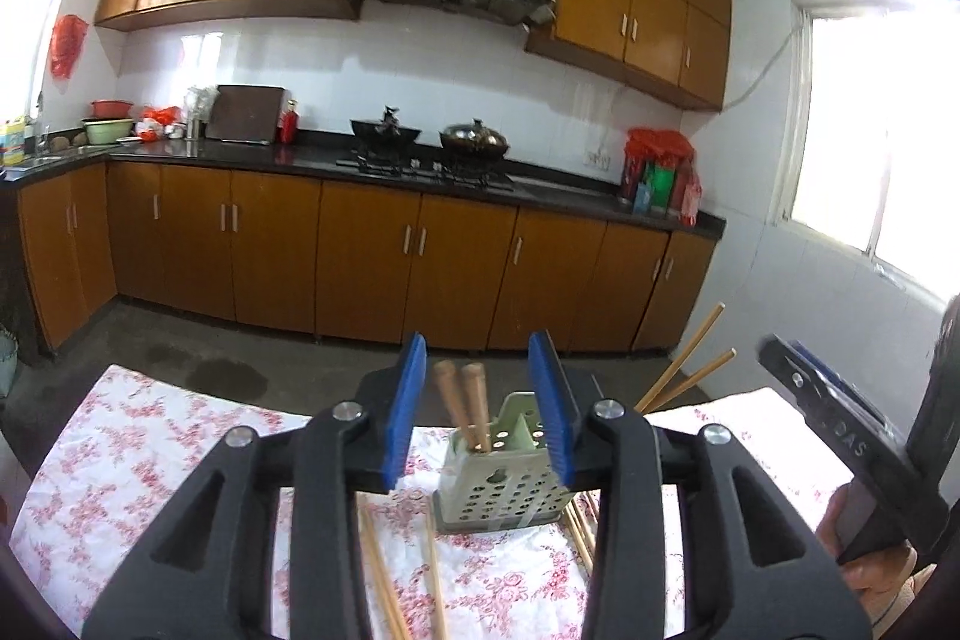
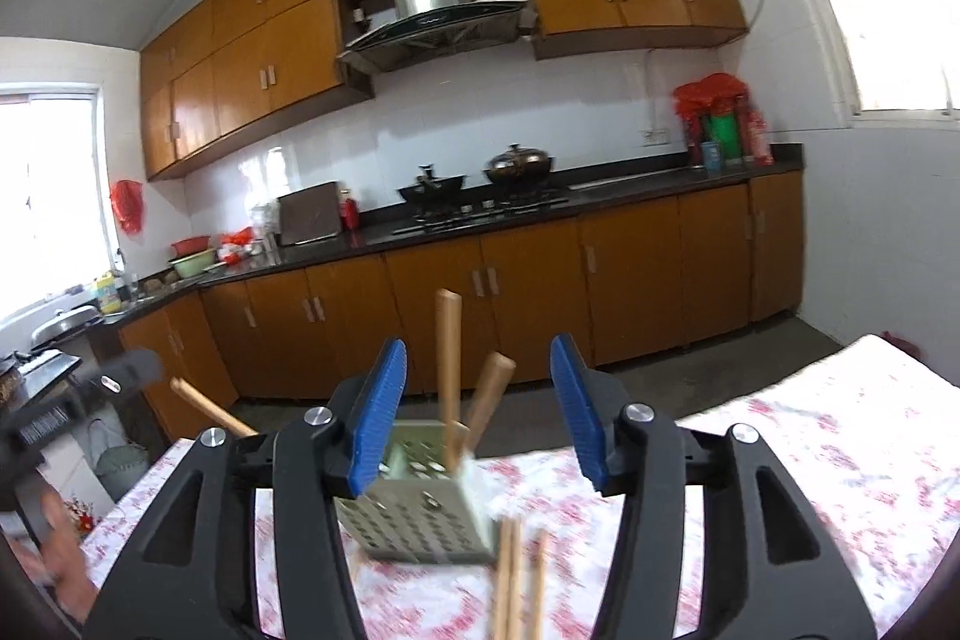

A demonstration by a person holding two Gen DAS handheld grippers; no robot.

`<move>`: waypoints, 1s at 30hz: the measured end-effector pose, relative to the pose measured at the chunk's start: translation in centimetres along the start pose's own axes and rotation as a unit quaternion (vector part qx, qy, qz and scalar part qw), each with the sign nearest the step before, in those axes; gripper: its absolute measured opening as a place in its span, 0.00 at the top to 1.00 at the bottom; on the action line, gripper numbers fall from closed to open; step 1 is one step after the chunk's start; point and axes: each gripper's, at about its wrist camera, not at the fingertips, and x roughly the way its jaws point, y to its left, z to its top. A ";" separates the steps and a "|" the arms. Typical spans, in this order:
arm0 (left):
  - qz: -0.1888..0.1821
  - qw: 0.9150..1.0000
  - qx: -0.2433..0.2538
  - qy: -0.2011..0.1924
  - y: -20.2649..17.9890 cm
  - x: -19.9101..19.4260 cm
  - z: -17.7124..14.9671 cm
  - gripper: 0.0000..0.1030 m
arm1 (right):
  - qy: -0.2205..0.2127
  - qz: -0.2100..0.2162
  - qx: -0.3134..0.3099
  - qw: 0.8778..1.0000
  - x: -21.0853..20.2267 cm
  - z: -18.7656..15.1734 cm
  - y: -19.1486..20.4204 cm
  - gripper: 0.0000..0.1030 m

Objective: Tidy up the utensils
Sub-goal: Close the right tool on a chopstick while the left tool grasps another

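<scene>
Left gripper (image 1: pixel 485 403): jaws parted wide, blue pads (image 1: pixel 407 409) facing each other across an empty gap, black fingers angled forward and slightly downward. Right gripper (image 2: pixel 480 415): jaws likewise spread apart, blue pads (image 2: pixel 378 421) gripping nothing, pointing forward. In the left wrist view the right gripper (image 1: pixel 828 388) appears at the right edge, gripped from below by the person's right hand (image 1: pixel 864 550). In the right wrist view the left hand (image 2: pixel 60 556) shows, blurred, at lower left.

Both wrist views look low and close across the table (toward the counter), sharing the utensil holder (image 1: pixel 507 466) (image 2: pixel 420 508).
</scene>
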 end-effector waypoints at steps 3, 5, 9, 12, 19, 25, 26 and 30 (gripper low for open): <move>0.017 1.000 -0.018 -0.002 2.0 -2.3 -1.4 0.63 | 0.045 -0.032 0.003 0.998 -0.1 -2.3 -1.7 0.49; 0.039 0.999 -0.017 0.014 2.9 -2.5 -2.8 0.63 | 0.092 -0.040 0.009 0.995 0.8 -4.3 -2.8 0.50; 0.079 0.991 -0.025 0.104 5.5 -0.5 -7.3 0.64 | 0.240 -0.027 0.025 0.970 4.5 -10.8 -4.3 0.73; 0.080 0.979 -0.054 0.177 7.2 1.4 -11.2 0.66 | 0.303 -0.009 0.031 0.953 6.2 -14.3 -4.1 0.78; 0.057 0.966 -0.081 0.237 7.6 3.3 -15.6 0.72 | 0.336 -0.006 0.004 0.942 7.5 -17.0 -2.7 0.78; 0.049 0.960 -0.063 0.269 6.2 4.7 -17.6 0.78 | 0.334 -0.035 -0.017 0.942 7.6 -17.4 -3.2 0.92; 0.049 0.958 -0.061 0.275 6.1 4.8 -17.9 0.78 | 0.333 -0.040 -0.009 0.942 7.7 -17.3 -3.5 0.92; 0.052 0.954 -0.049 0.292 5.8 5.4 -18.9 0.81 | 0.332 -0.043 -0.011 0.942 7.2 -17.2 -4.1 0.92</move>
